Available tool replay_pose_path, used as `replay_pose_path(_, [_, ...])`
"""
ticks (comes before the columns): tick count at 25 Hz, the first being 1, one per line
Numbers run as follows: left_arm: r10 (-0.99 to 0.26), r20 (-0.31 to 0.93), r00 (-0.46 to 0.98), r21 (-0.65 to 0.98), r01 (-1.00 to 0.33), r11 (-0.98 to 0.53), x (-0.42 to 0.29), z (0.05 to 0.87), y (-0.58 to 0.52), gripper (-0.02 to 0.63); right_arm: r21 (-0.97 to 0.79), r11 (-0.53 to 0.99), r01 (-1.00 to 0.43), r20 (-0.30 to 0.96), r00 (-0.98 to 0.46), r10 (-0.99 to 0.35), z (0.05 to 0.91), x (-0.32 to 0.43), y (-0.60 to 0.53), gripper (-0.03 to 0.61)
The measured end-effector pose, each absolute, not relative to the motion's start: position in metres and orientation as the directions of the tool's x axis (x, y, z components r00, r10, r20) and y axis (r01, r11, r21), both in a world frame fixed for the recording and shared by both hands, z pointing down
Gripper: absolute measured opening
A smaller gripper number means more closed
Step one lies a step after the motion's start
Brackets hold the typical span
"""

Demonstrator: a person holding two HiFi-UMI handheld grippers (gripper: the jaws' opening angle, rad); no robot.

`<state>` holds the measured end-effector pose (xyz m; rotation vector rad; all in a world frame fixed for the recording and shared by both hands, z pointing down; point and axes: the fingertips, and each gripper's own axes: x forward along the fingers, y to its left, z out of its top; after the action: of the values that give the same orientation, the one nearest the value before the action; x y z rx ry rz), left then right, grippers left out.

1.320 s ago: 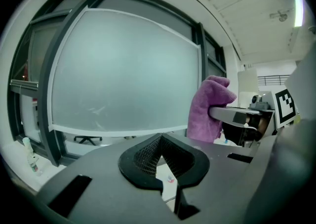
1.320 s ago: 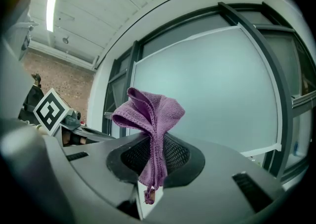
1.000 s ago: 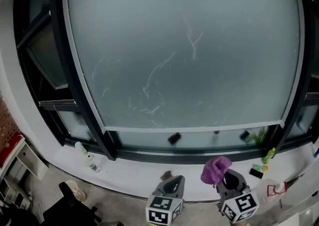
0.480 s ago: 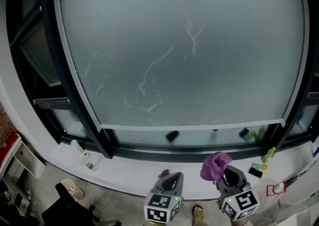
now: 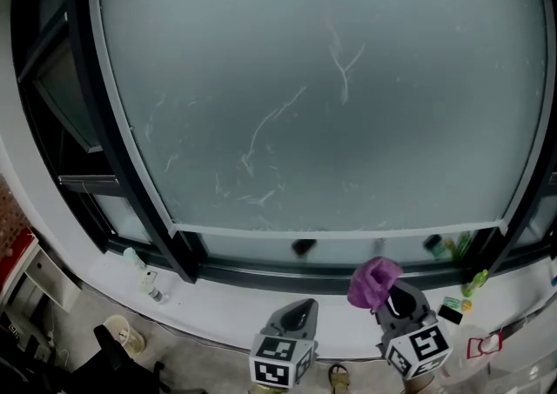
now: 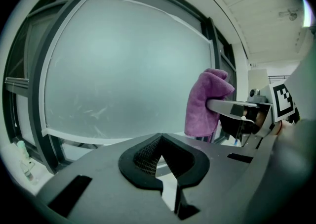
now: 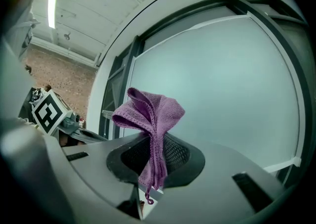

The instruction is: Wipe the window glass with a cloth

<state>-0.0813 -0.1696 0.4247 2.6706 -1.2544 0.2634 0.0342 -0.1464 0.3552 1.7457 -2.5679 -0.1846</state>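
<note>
The right gripper (image 5: pixel 392 298) pinches a purple cloth (image 5: pixel 374 281) just under the bottom edge of the window glass (image 5: pixel 322 88). The left gripper (image 5: pixel 301 307) has its jaws pressed together, holding nothing.

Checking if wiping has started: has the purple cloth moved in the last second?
Yes, slightly: the purple cloth in the right gripper has risen toward the glass, now overlapping the window's dark lower frame.

Window glass (image 5: pixel 331 79): top edge cut off, far above the right gripper (image 7: pixel 154 144). Purple cloth (image 7: pixel 150 114): pinched middle hidden between that gripper's closed jaws. Green items (image 5: pixel 454 246) beyond the right gripper, dark object (image 5: pixel 303 247) beyond the left gripper (image 5: pixel 300 310): too small to identify.
</note>
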Motion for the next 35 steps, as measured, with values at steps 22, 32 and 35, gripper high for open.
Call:
replay_pose_path(22, [-0.818, 0.216, 0.534, 0.070, -0.844, -0.532, -0.049, 0.401, -0.328, 0.005, 0.299, 0.435, -0.849, -0.108, -0.483, -0.869, 0.262, 0.054, -0.388, 0.054])
replay_pose_path(32, [-0.852, 0.206, 0.480, 0.091, -0.877, -0.472, -0.046, 0.410, -0.377, 0.005, 0.347, 0.456, -0.820, -0.098, -0.515, -0.852, 0.244, 0.039, -0.478, 0.054])
replay_pose_path(35, [-0.859, 0.206, 0.468, 0.095, -0.883, -0.459, -0.044, 0.414, -0.386, 0.005, 0.351, 0.453, -0.819, -0.089, -0.511, -0.855, 0.243, 0.038, -0.497, 0.054])
